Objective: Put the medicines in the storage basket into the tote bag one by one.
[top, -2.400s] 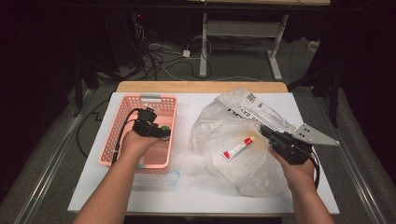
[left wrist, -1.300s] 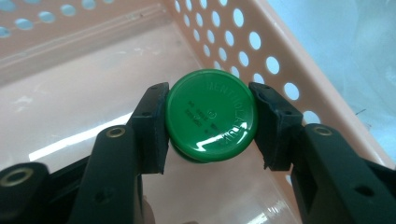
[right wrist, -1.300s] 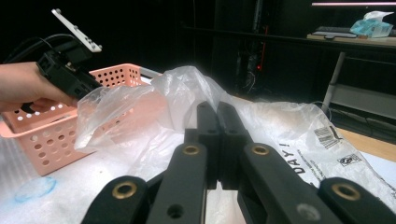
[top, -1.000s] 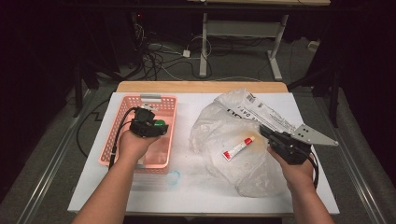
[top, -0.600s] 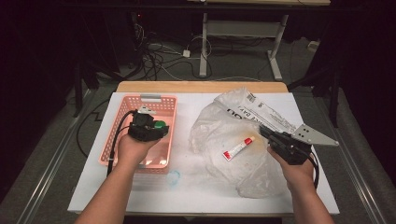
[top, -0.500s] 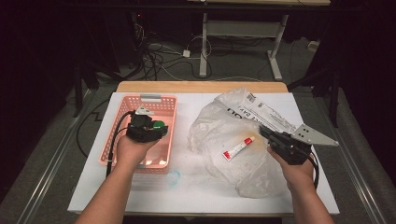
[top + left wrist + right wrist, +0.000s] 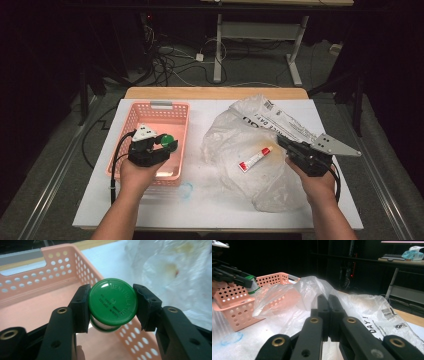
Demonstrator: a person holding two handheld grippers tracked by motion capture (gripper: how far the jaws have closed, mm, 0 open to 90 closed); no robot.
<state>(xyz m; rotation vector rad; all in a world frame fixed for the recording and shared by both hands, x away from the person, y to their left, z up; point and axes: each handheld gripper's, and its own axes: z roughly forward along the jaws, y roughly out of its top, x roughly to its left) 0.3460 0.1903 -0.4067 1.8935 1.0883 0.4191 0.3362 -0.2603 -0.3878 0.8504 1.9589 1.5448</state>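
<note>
Two black pads of the left gripper (image 7: 112, 306) are clamping a small green-lidded round jar (image 7: 113, 301), lid facing up, hovering above the pink perforated plastic basket (image 7: 37, 277), near its right wall.

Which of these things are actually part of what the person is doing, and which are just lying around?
In use:
- green-lidded jar, clamped in the left gripper
- pink basket, under the jar
- clear plastic bag, pinched by the right gripper
- small tube in the bag

Lying about:
- blue ring mark on the white table
- cables on the floor
</note>
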